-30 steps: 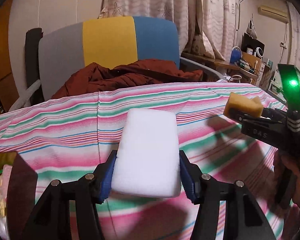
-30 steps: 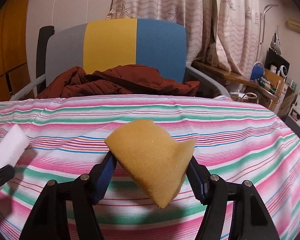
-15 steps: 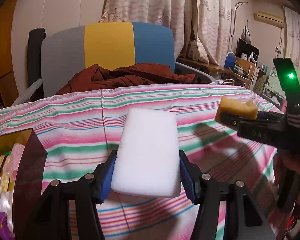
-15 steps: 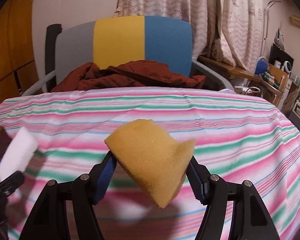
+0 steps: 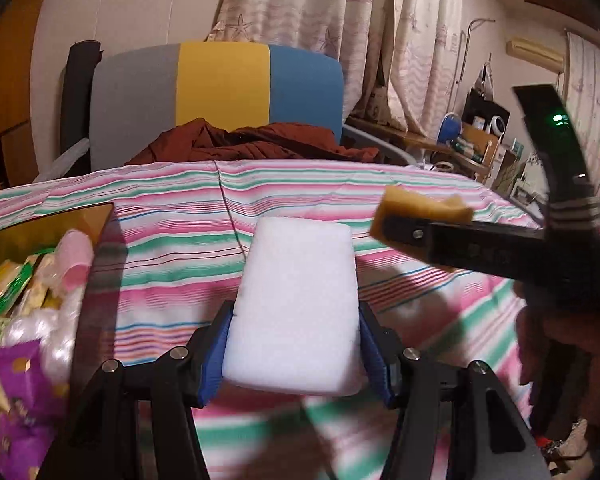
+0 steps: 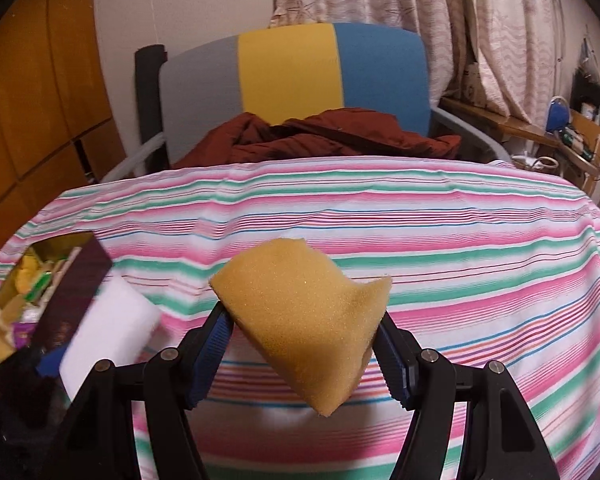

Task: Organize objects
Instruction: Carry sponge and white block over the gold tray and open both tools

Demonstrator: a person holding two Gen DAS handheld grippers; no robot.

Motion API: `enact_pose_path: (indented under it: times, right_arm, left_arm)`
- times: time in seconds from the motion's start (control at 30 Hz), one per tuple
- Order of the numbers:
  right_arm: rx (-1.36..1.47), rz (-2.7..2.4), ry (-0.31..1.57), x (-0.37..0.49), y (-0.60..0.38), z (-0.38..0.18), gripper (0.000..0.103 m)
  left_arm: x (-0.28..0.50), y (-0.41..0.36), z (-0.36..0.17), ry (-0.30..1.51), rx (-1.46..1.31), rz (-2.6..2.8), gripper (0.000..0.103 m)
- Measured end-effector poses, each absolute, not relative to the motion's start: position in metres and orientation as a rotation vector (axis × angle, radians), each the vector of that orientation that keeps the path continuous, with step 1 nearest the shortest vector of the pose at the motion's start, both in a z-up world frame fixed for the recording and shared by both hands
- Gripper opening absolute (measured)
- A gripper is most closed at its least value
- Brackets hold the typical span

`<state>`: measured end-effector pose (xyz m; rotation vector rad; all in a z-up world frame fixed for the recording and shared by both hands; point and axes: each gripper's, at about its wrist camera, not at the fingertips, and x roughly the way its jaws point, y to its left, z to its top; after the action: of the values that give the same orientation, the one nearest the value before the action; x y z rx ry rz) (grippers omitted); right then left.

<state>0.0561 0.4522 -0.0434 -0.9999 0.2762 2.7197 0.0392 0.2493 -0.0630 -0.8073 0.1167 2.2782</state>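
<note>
A white foam block (image 5: pixel 296 308) sits clamped between the blue pads of my left gripper (image 5: pixel 296 344), held above the striped tablecloth (image 5: pixel 172 240). My right gripper (image 6: pixel 304 344) is shut on a bent yellow sponge (image 6: pixel 304 320). In the left wrist view that sponge (image 5: pixel 416 208) and the right gripper (image 5: pixel 420 226) hang at the right, a hand behind them. The white block (image 6: pixel 108 328) shows at the lower left of the right wrist view. A dark box (image 5: pixel 96 264) with a gold lining stands at the left, full of small packets.
The box holds a pink roll (image 5: pixel 76 256), a purple packet (image 5: pixel 16 408) and yellow-green packets. A chair (image 6: pixel 292 76) with a rust-coloured jacket (image 6: pixel 320 136) stands behind the table. Curtains and a cluttered shelf (image 5: pixel 476 144) fill the right background.
Both grippers have moved left across the table with their loads. The box at the left has come well into both views. Grips are unchanged.
</note>
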Motion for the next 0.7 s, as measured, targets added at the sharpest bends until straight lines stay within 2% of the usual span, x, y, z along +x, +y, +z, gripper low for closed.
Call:
enact_pose_path:
  times: [0.37, 0.7]
  right_arm:
    - [-0.98, 2.828, 0.375, 0.062, 0.403, -0.029, 0.069]
    - [-1.029, 2.948, 0.456, 0.052, 0.342, -0.023, 0.069]
  left_arm:
    - [0.059, 0.186, -0.033, -0.019, -0.773, 2.286, 0.059]
    - [0.049, 0.121, -0.028, -0.113, -0.808, 2.397, 0.059]
